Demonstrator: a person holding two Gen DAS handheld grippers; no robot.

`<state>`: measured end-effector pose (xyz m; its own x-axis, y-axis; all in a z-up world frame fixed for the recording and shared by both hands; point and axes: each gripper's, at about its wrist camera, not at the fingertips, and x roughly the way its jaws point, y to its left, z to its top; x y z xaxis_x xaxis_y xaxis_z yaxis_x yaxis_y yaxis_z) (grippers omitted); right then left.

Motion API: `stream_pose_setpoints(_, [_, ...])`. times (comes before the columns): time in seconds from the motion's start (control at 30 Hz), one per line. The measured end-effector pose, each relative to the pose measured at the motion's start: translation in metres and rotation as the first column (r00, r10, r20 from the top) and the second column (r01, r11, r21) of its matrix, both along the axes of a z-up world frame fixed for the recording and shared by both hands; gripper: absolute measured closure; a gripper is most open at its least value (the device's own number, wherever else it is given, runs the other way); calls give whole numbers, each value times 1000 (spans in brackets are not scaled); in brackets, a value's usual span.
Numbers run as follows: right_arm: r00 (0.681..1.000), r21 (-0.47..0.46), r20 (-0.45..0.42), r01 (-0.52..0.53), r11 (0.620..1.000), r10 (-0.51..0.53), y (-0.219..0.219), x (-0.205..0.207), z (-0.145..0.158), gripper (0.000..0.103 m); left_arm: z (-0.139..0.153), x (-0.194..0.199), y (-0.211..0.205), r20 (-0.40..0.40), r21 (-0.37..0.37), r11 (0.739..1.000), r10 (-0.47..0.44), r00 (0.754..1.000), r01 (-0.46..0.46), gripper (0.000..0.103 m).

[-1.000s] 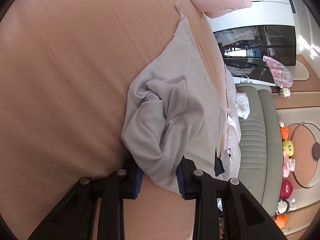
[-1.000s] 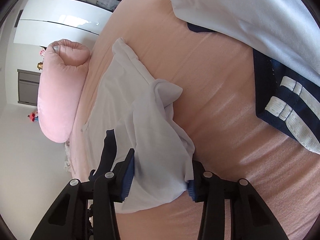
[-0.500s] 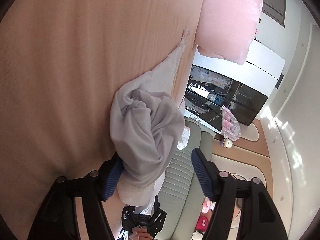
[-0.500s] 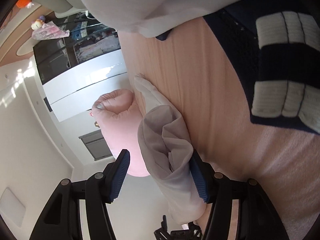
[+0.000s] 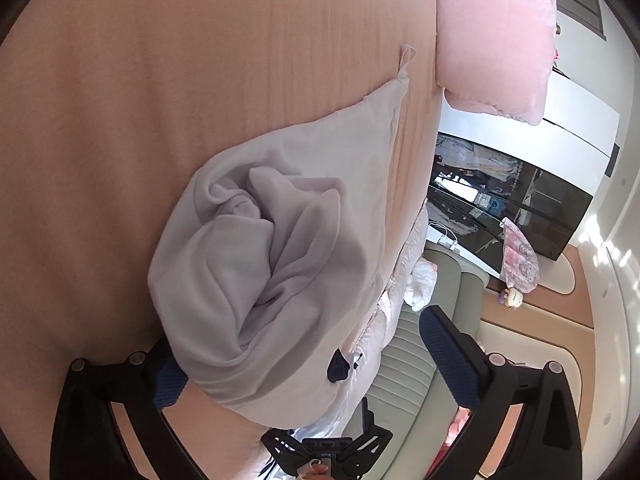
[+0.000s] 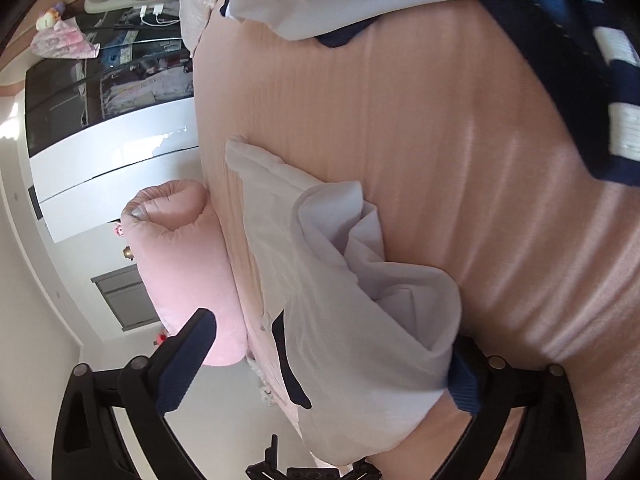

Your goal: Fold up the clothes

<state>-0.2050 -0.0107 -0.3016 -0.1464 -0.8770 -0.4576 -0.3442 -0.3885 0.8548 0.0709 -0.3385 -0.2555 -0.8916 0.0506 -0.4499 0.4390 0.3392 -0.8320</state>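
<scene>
A: What fills the view?
B: The peach bed (image 5: 200,120), a pink pillow (image 5: 496,32) at its edge.
A: And the garment?
B: The pale grey garment (image 5: 280,264) lies bunched on the bed.
A: The grippers?
B: The left hand-held gripper (image 5: 316,364) and right hand-held gripper (image 6: 320,364) are both opening wide; the cloth sits between their jaws, one pad of each well clear of it.

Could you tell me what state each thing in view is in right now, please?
Pale grey garment: bunched in loose folds on the bed, not flat.
Left tongs: opening, garment between them, not pinched.
Right tongs: opening, garment between them, not pinched.
Pink pillow: lying at the bed's edge.
Navy striped garment: lying apart from the grey garment.
</scene>
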Motion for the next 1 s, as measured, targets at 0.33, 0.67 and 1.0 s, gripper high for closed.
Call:
stream_pose_setpoints(0.33, [996, 78, 50, -80, 994, 76, 9, 3, -9, 39, -2, -8, -6, 28, 0, 995, -97, 995, 97, 0])
stream_pose_setpoints(0.67, [992, 82, -27, -124, 989, 126, 20, 15, -20, 79, 0, 4, 5, 171, -60, 984, -156, 973, 168, 64])
stream_pose_setpoints(1.0, [845, 454, -310, -271, 849, 435, -17, 31, 35, 77, 45, -27, 28, 496, -381, 823, -202, 844, 421, 75])
